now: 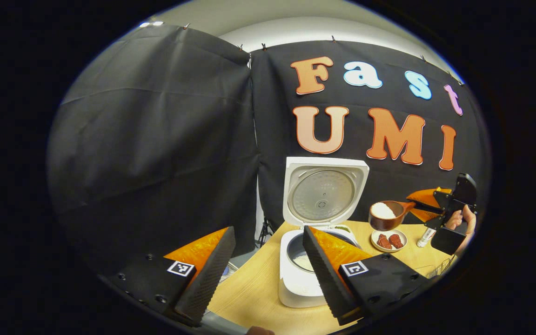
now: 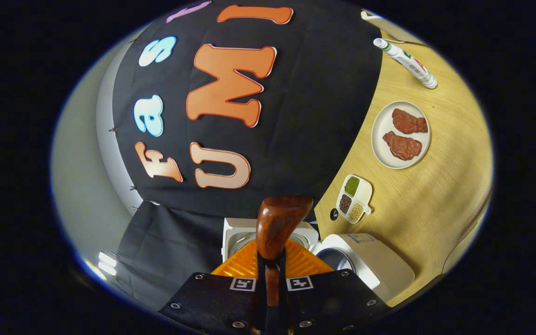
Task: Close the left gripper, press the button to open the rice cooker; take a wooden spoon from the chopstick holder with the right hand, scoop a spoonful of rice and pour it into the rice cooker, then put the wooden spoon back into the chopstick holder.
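In the left gripper view, the left tool [image 1: 268, 274] has its two dark fingers spread wide with nothing between them, low in front of the rice cooker [image 1: 310, 265]. The cooker stands on the wooden counter [image 1: 254, 288] with its lid [image 1: 324, 193] raised upright, and some white rice lies in the inner pot. To the right, the right tool [image 1: 424, 207], held by a hand [image 1: 463, 221], grips the handle of the wooden spoon [image 1: 386, 214]. The spoon's bowl is heaped with rice and hangs in the air to the right of the open lid, above a small plate [image 1: 389, 240] with two reddish-brown pieces. A white tube [image 1: 425, 237] stands just beside that plate.

In the right gripper view, the right tool [image 2: 271, 274] is closed narrowly on the wooden spoon [image 2: 277, 223], whose brown handle rises between the fingers. Beyond it sit the rice cooker [image 2: 370, 265] and its lid. Farther along the counter [image 2: 435, 209] lie a small divided dish [image 2: 354, 199] of grains, the plate [image 2: 400, 135] and the tube [image 2: 405, 63].
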Tool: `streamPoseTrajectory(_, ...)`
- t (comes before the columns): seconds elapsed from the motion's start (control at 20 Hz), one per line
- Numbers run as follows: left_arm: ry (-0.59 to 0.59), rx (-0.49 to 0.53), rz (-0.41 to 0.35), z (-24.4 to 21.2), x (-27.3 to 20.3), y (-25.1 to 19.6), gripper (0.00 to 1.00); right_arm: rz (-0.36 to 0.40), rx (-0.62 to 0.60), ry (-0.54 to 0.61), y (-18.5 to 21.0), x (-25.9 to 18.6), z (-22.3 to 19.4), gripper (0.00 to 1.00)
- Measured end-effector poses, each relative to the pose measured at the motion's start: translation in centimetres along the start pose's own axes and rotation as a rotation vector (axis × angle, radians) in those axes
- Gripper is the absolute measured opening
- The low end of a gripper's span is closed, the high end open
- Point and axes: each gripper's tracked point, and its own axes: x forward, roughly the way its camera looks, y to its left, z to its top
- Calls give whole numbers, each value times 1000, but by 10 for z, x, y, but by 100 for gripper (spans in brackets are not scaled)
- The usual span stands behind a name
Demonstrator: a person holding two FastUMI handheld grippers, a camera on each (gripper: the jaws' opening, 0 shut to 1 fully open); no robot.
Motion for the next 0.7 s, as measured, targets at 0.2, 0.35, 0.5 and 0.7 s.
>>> streamPoseTrajectory(0.2,-8,13,21,-2,0,2,99,-31,-165,16,4,39,-17,10)
streamPoseTrajectory(0.35,-26,29,18,1,-2,3,99,-63,-327,10,6,61,-25,10)
streamPoseTrajectory(0.5,-45,43,14,3,-3,3,99,-97,-521,10,2,73,-32,10)
streamPoseTrajectory(0.7,-61,50,7,4,-3,2,99,-119,-724,21,0,84,-44,10)
